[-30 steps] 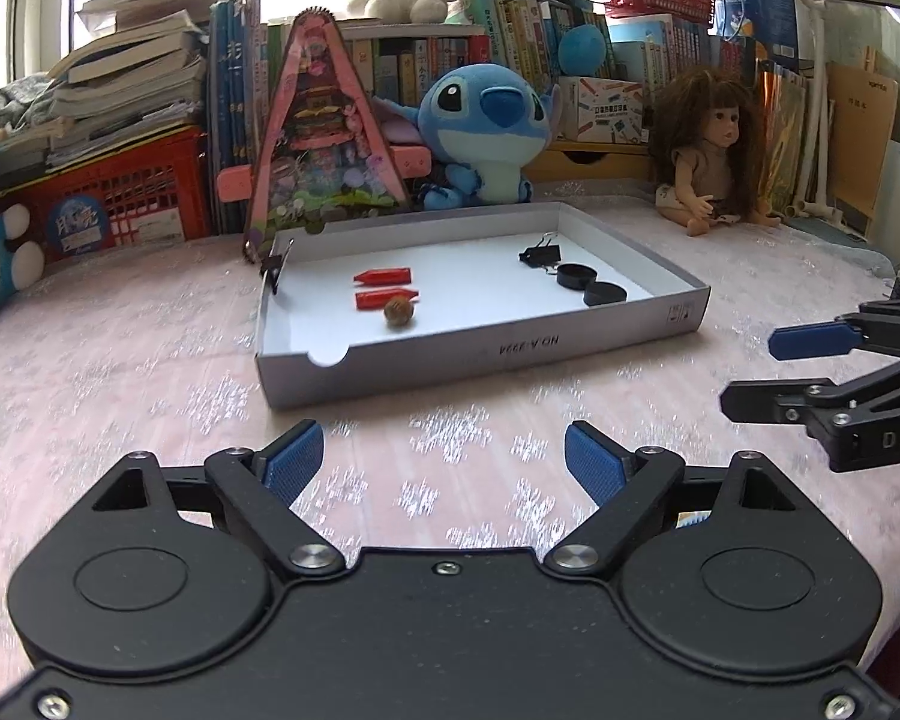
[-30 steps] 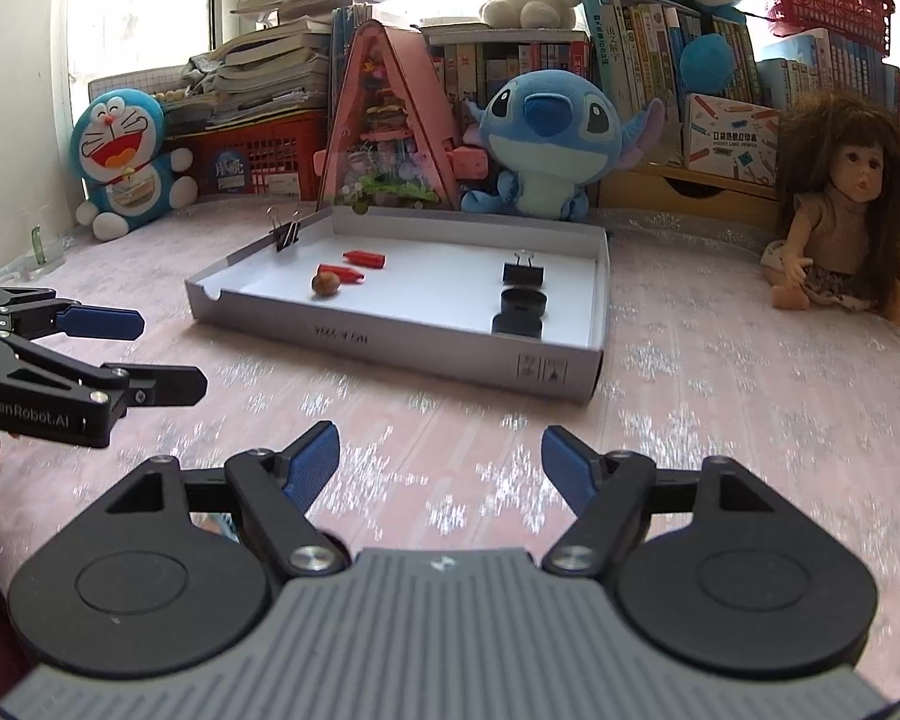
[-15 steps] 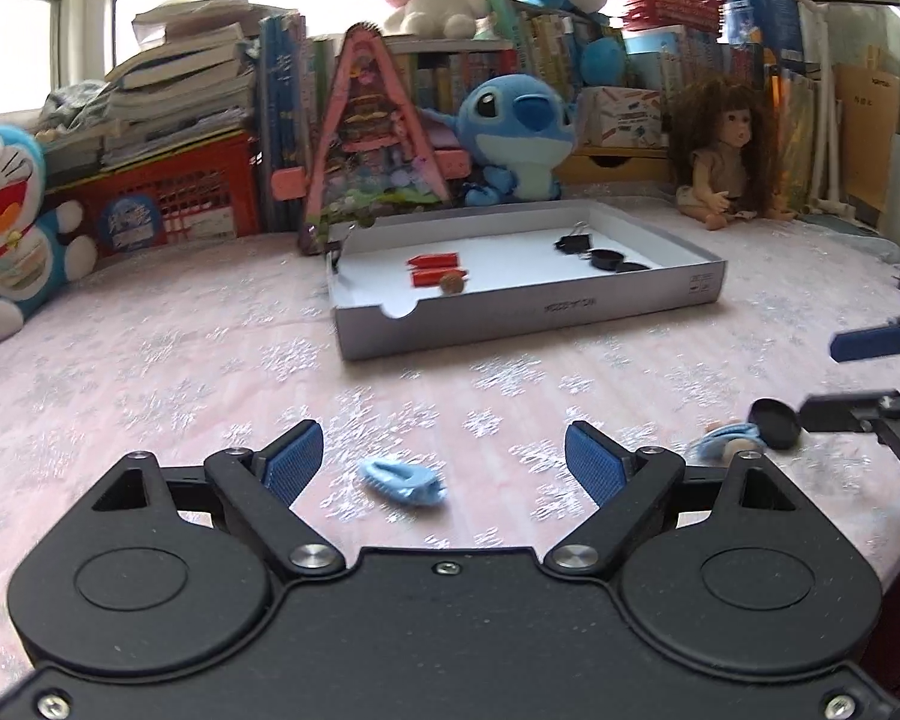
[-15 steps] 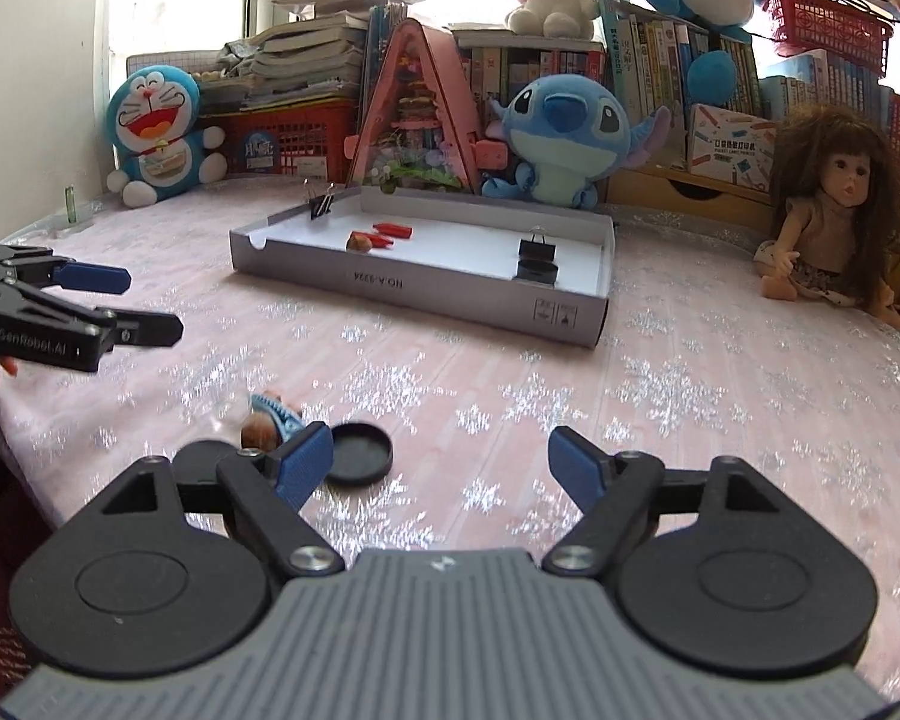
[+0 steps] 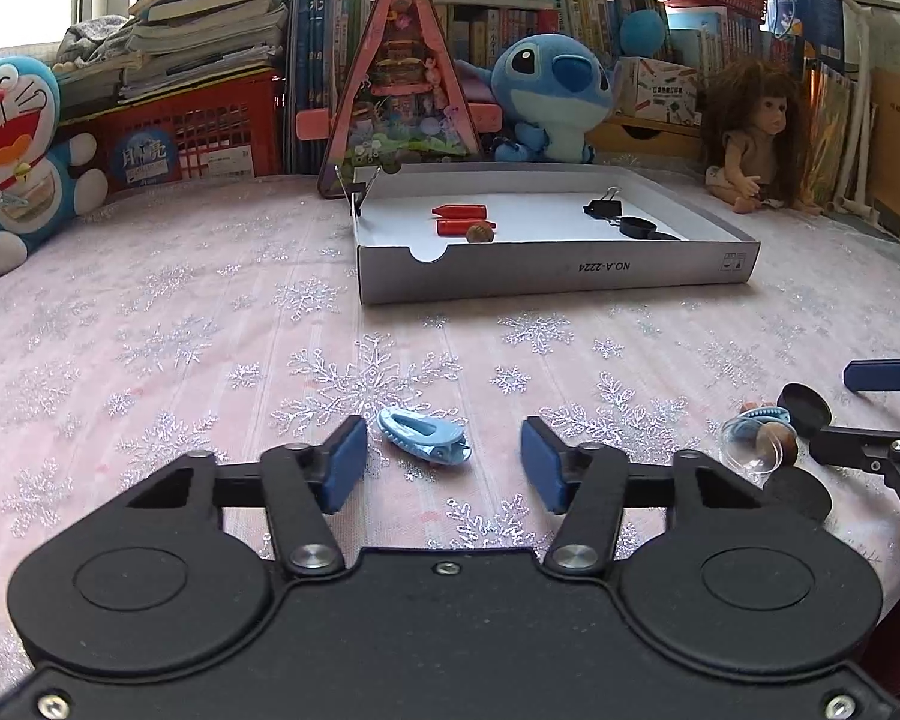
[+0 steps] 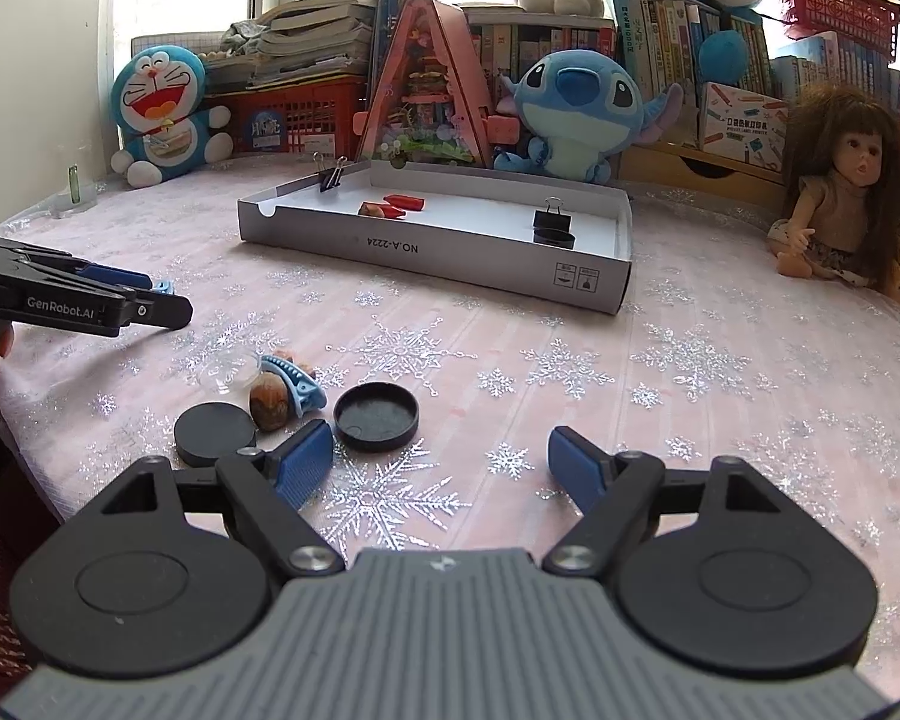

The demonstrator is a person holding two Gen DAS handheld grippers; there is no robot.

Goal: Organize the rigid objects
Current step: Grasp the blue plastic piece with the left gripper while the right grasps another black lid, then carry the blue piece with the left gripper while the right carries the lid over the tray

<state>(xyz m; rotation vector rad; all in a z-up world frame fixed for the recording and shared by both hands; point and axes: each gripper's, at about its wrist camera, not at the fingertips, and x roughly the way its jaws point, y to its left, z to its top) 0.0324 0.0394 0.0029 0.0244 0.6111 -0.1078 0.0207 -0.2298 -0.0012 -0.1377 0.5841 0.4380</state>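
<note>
Left gripper (image 5: 444, 459) hangs low over the bench (image 5: 150, 330), jaws spread wide and empty, with a blue hair clip (image 5: 423, 437) lying on the cloth just ahead of the gap, slightly left of centre in the frame. Over on the right wrist view, the right gripper (image 6: 441, 459) is also spread wide with nothing in it; its left pad sits just beside an upturned black lid (image 6: 376, 410) at lower centre. Next to that: a flat black cap (image 6: 215, 427), a brown nut (image 6: 268, 403), a second blue clip (image 6: 291, 383) and what looks like a clear dish (image 6: 229, 371), all bunched close.

The white box tray (image 5: 558, 276) waits in the upper middle, already carrying red pieces (image 5: 459, 219), a nut, binder clips and black caps.

My read: the left side is lining up on the lone clip. To do it well, drop straight down so both pads straddle the clip across its narrow width, square up to its long axis, and close gently, as it looks slick and could skid on the fabric. The right side should single out the lid without nudging the cluster.
</note>
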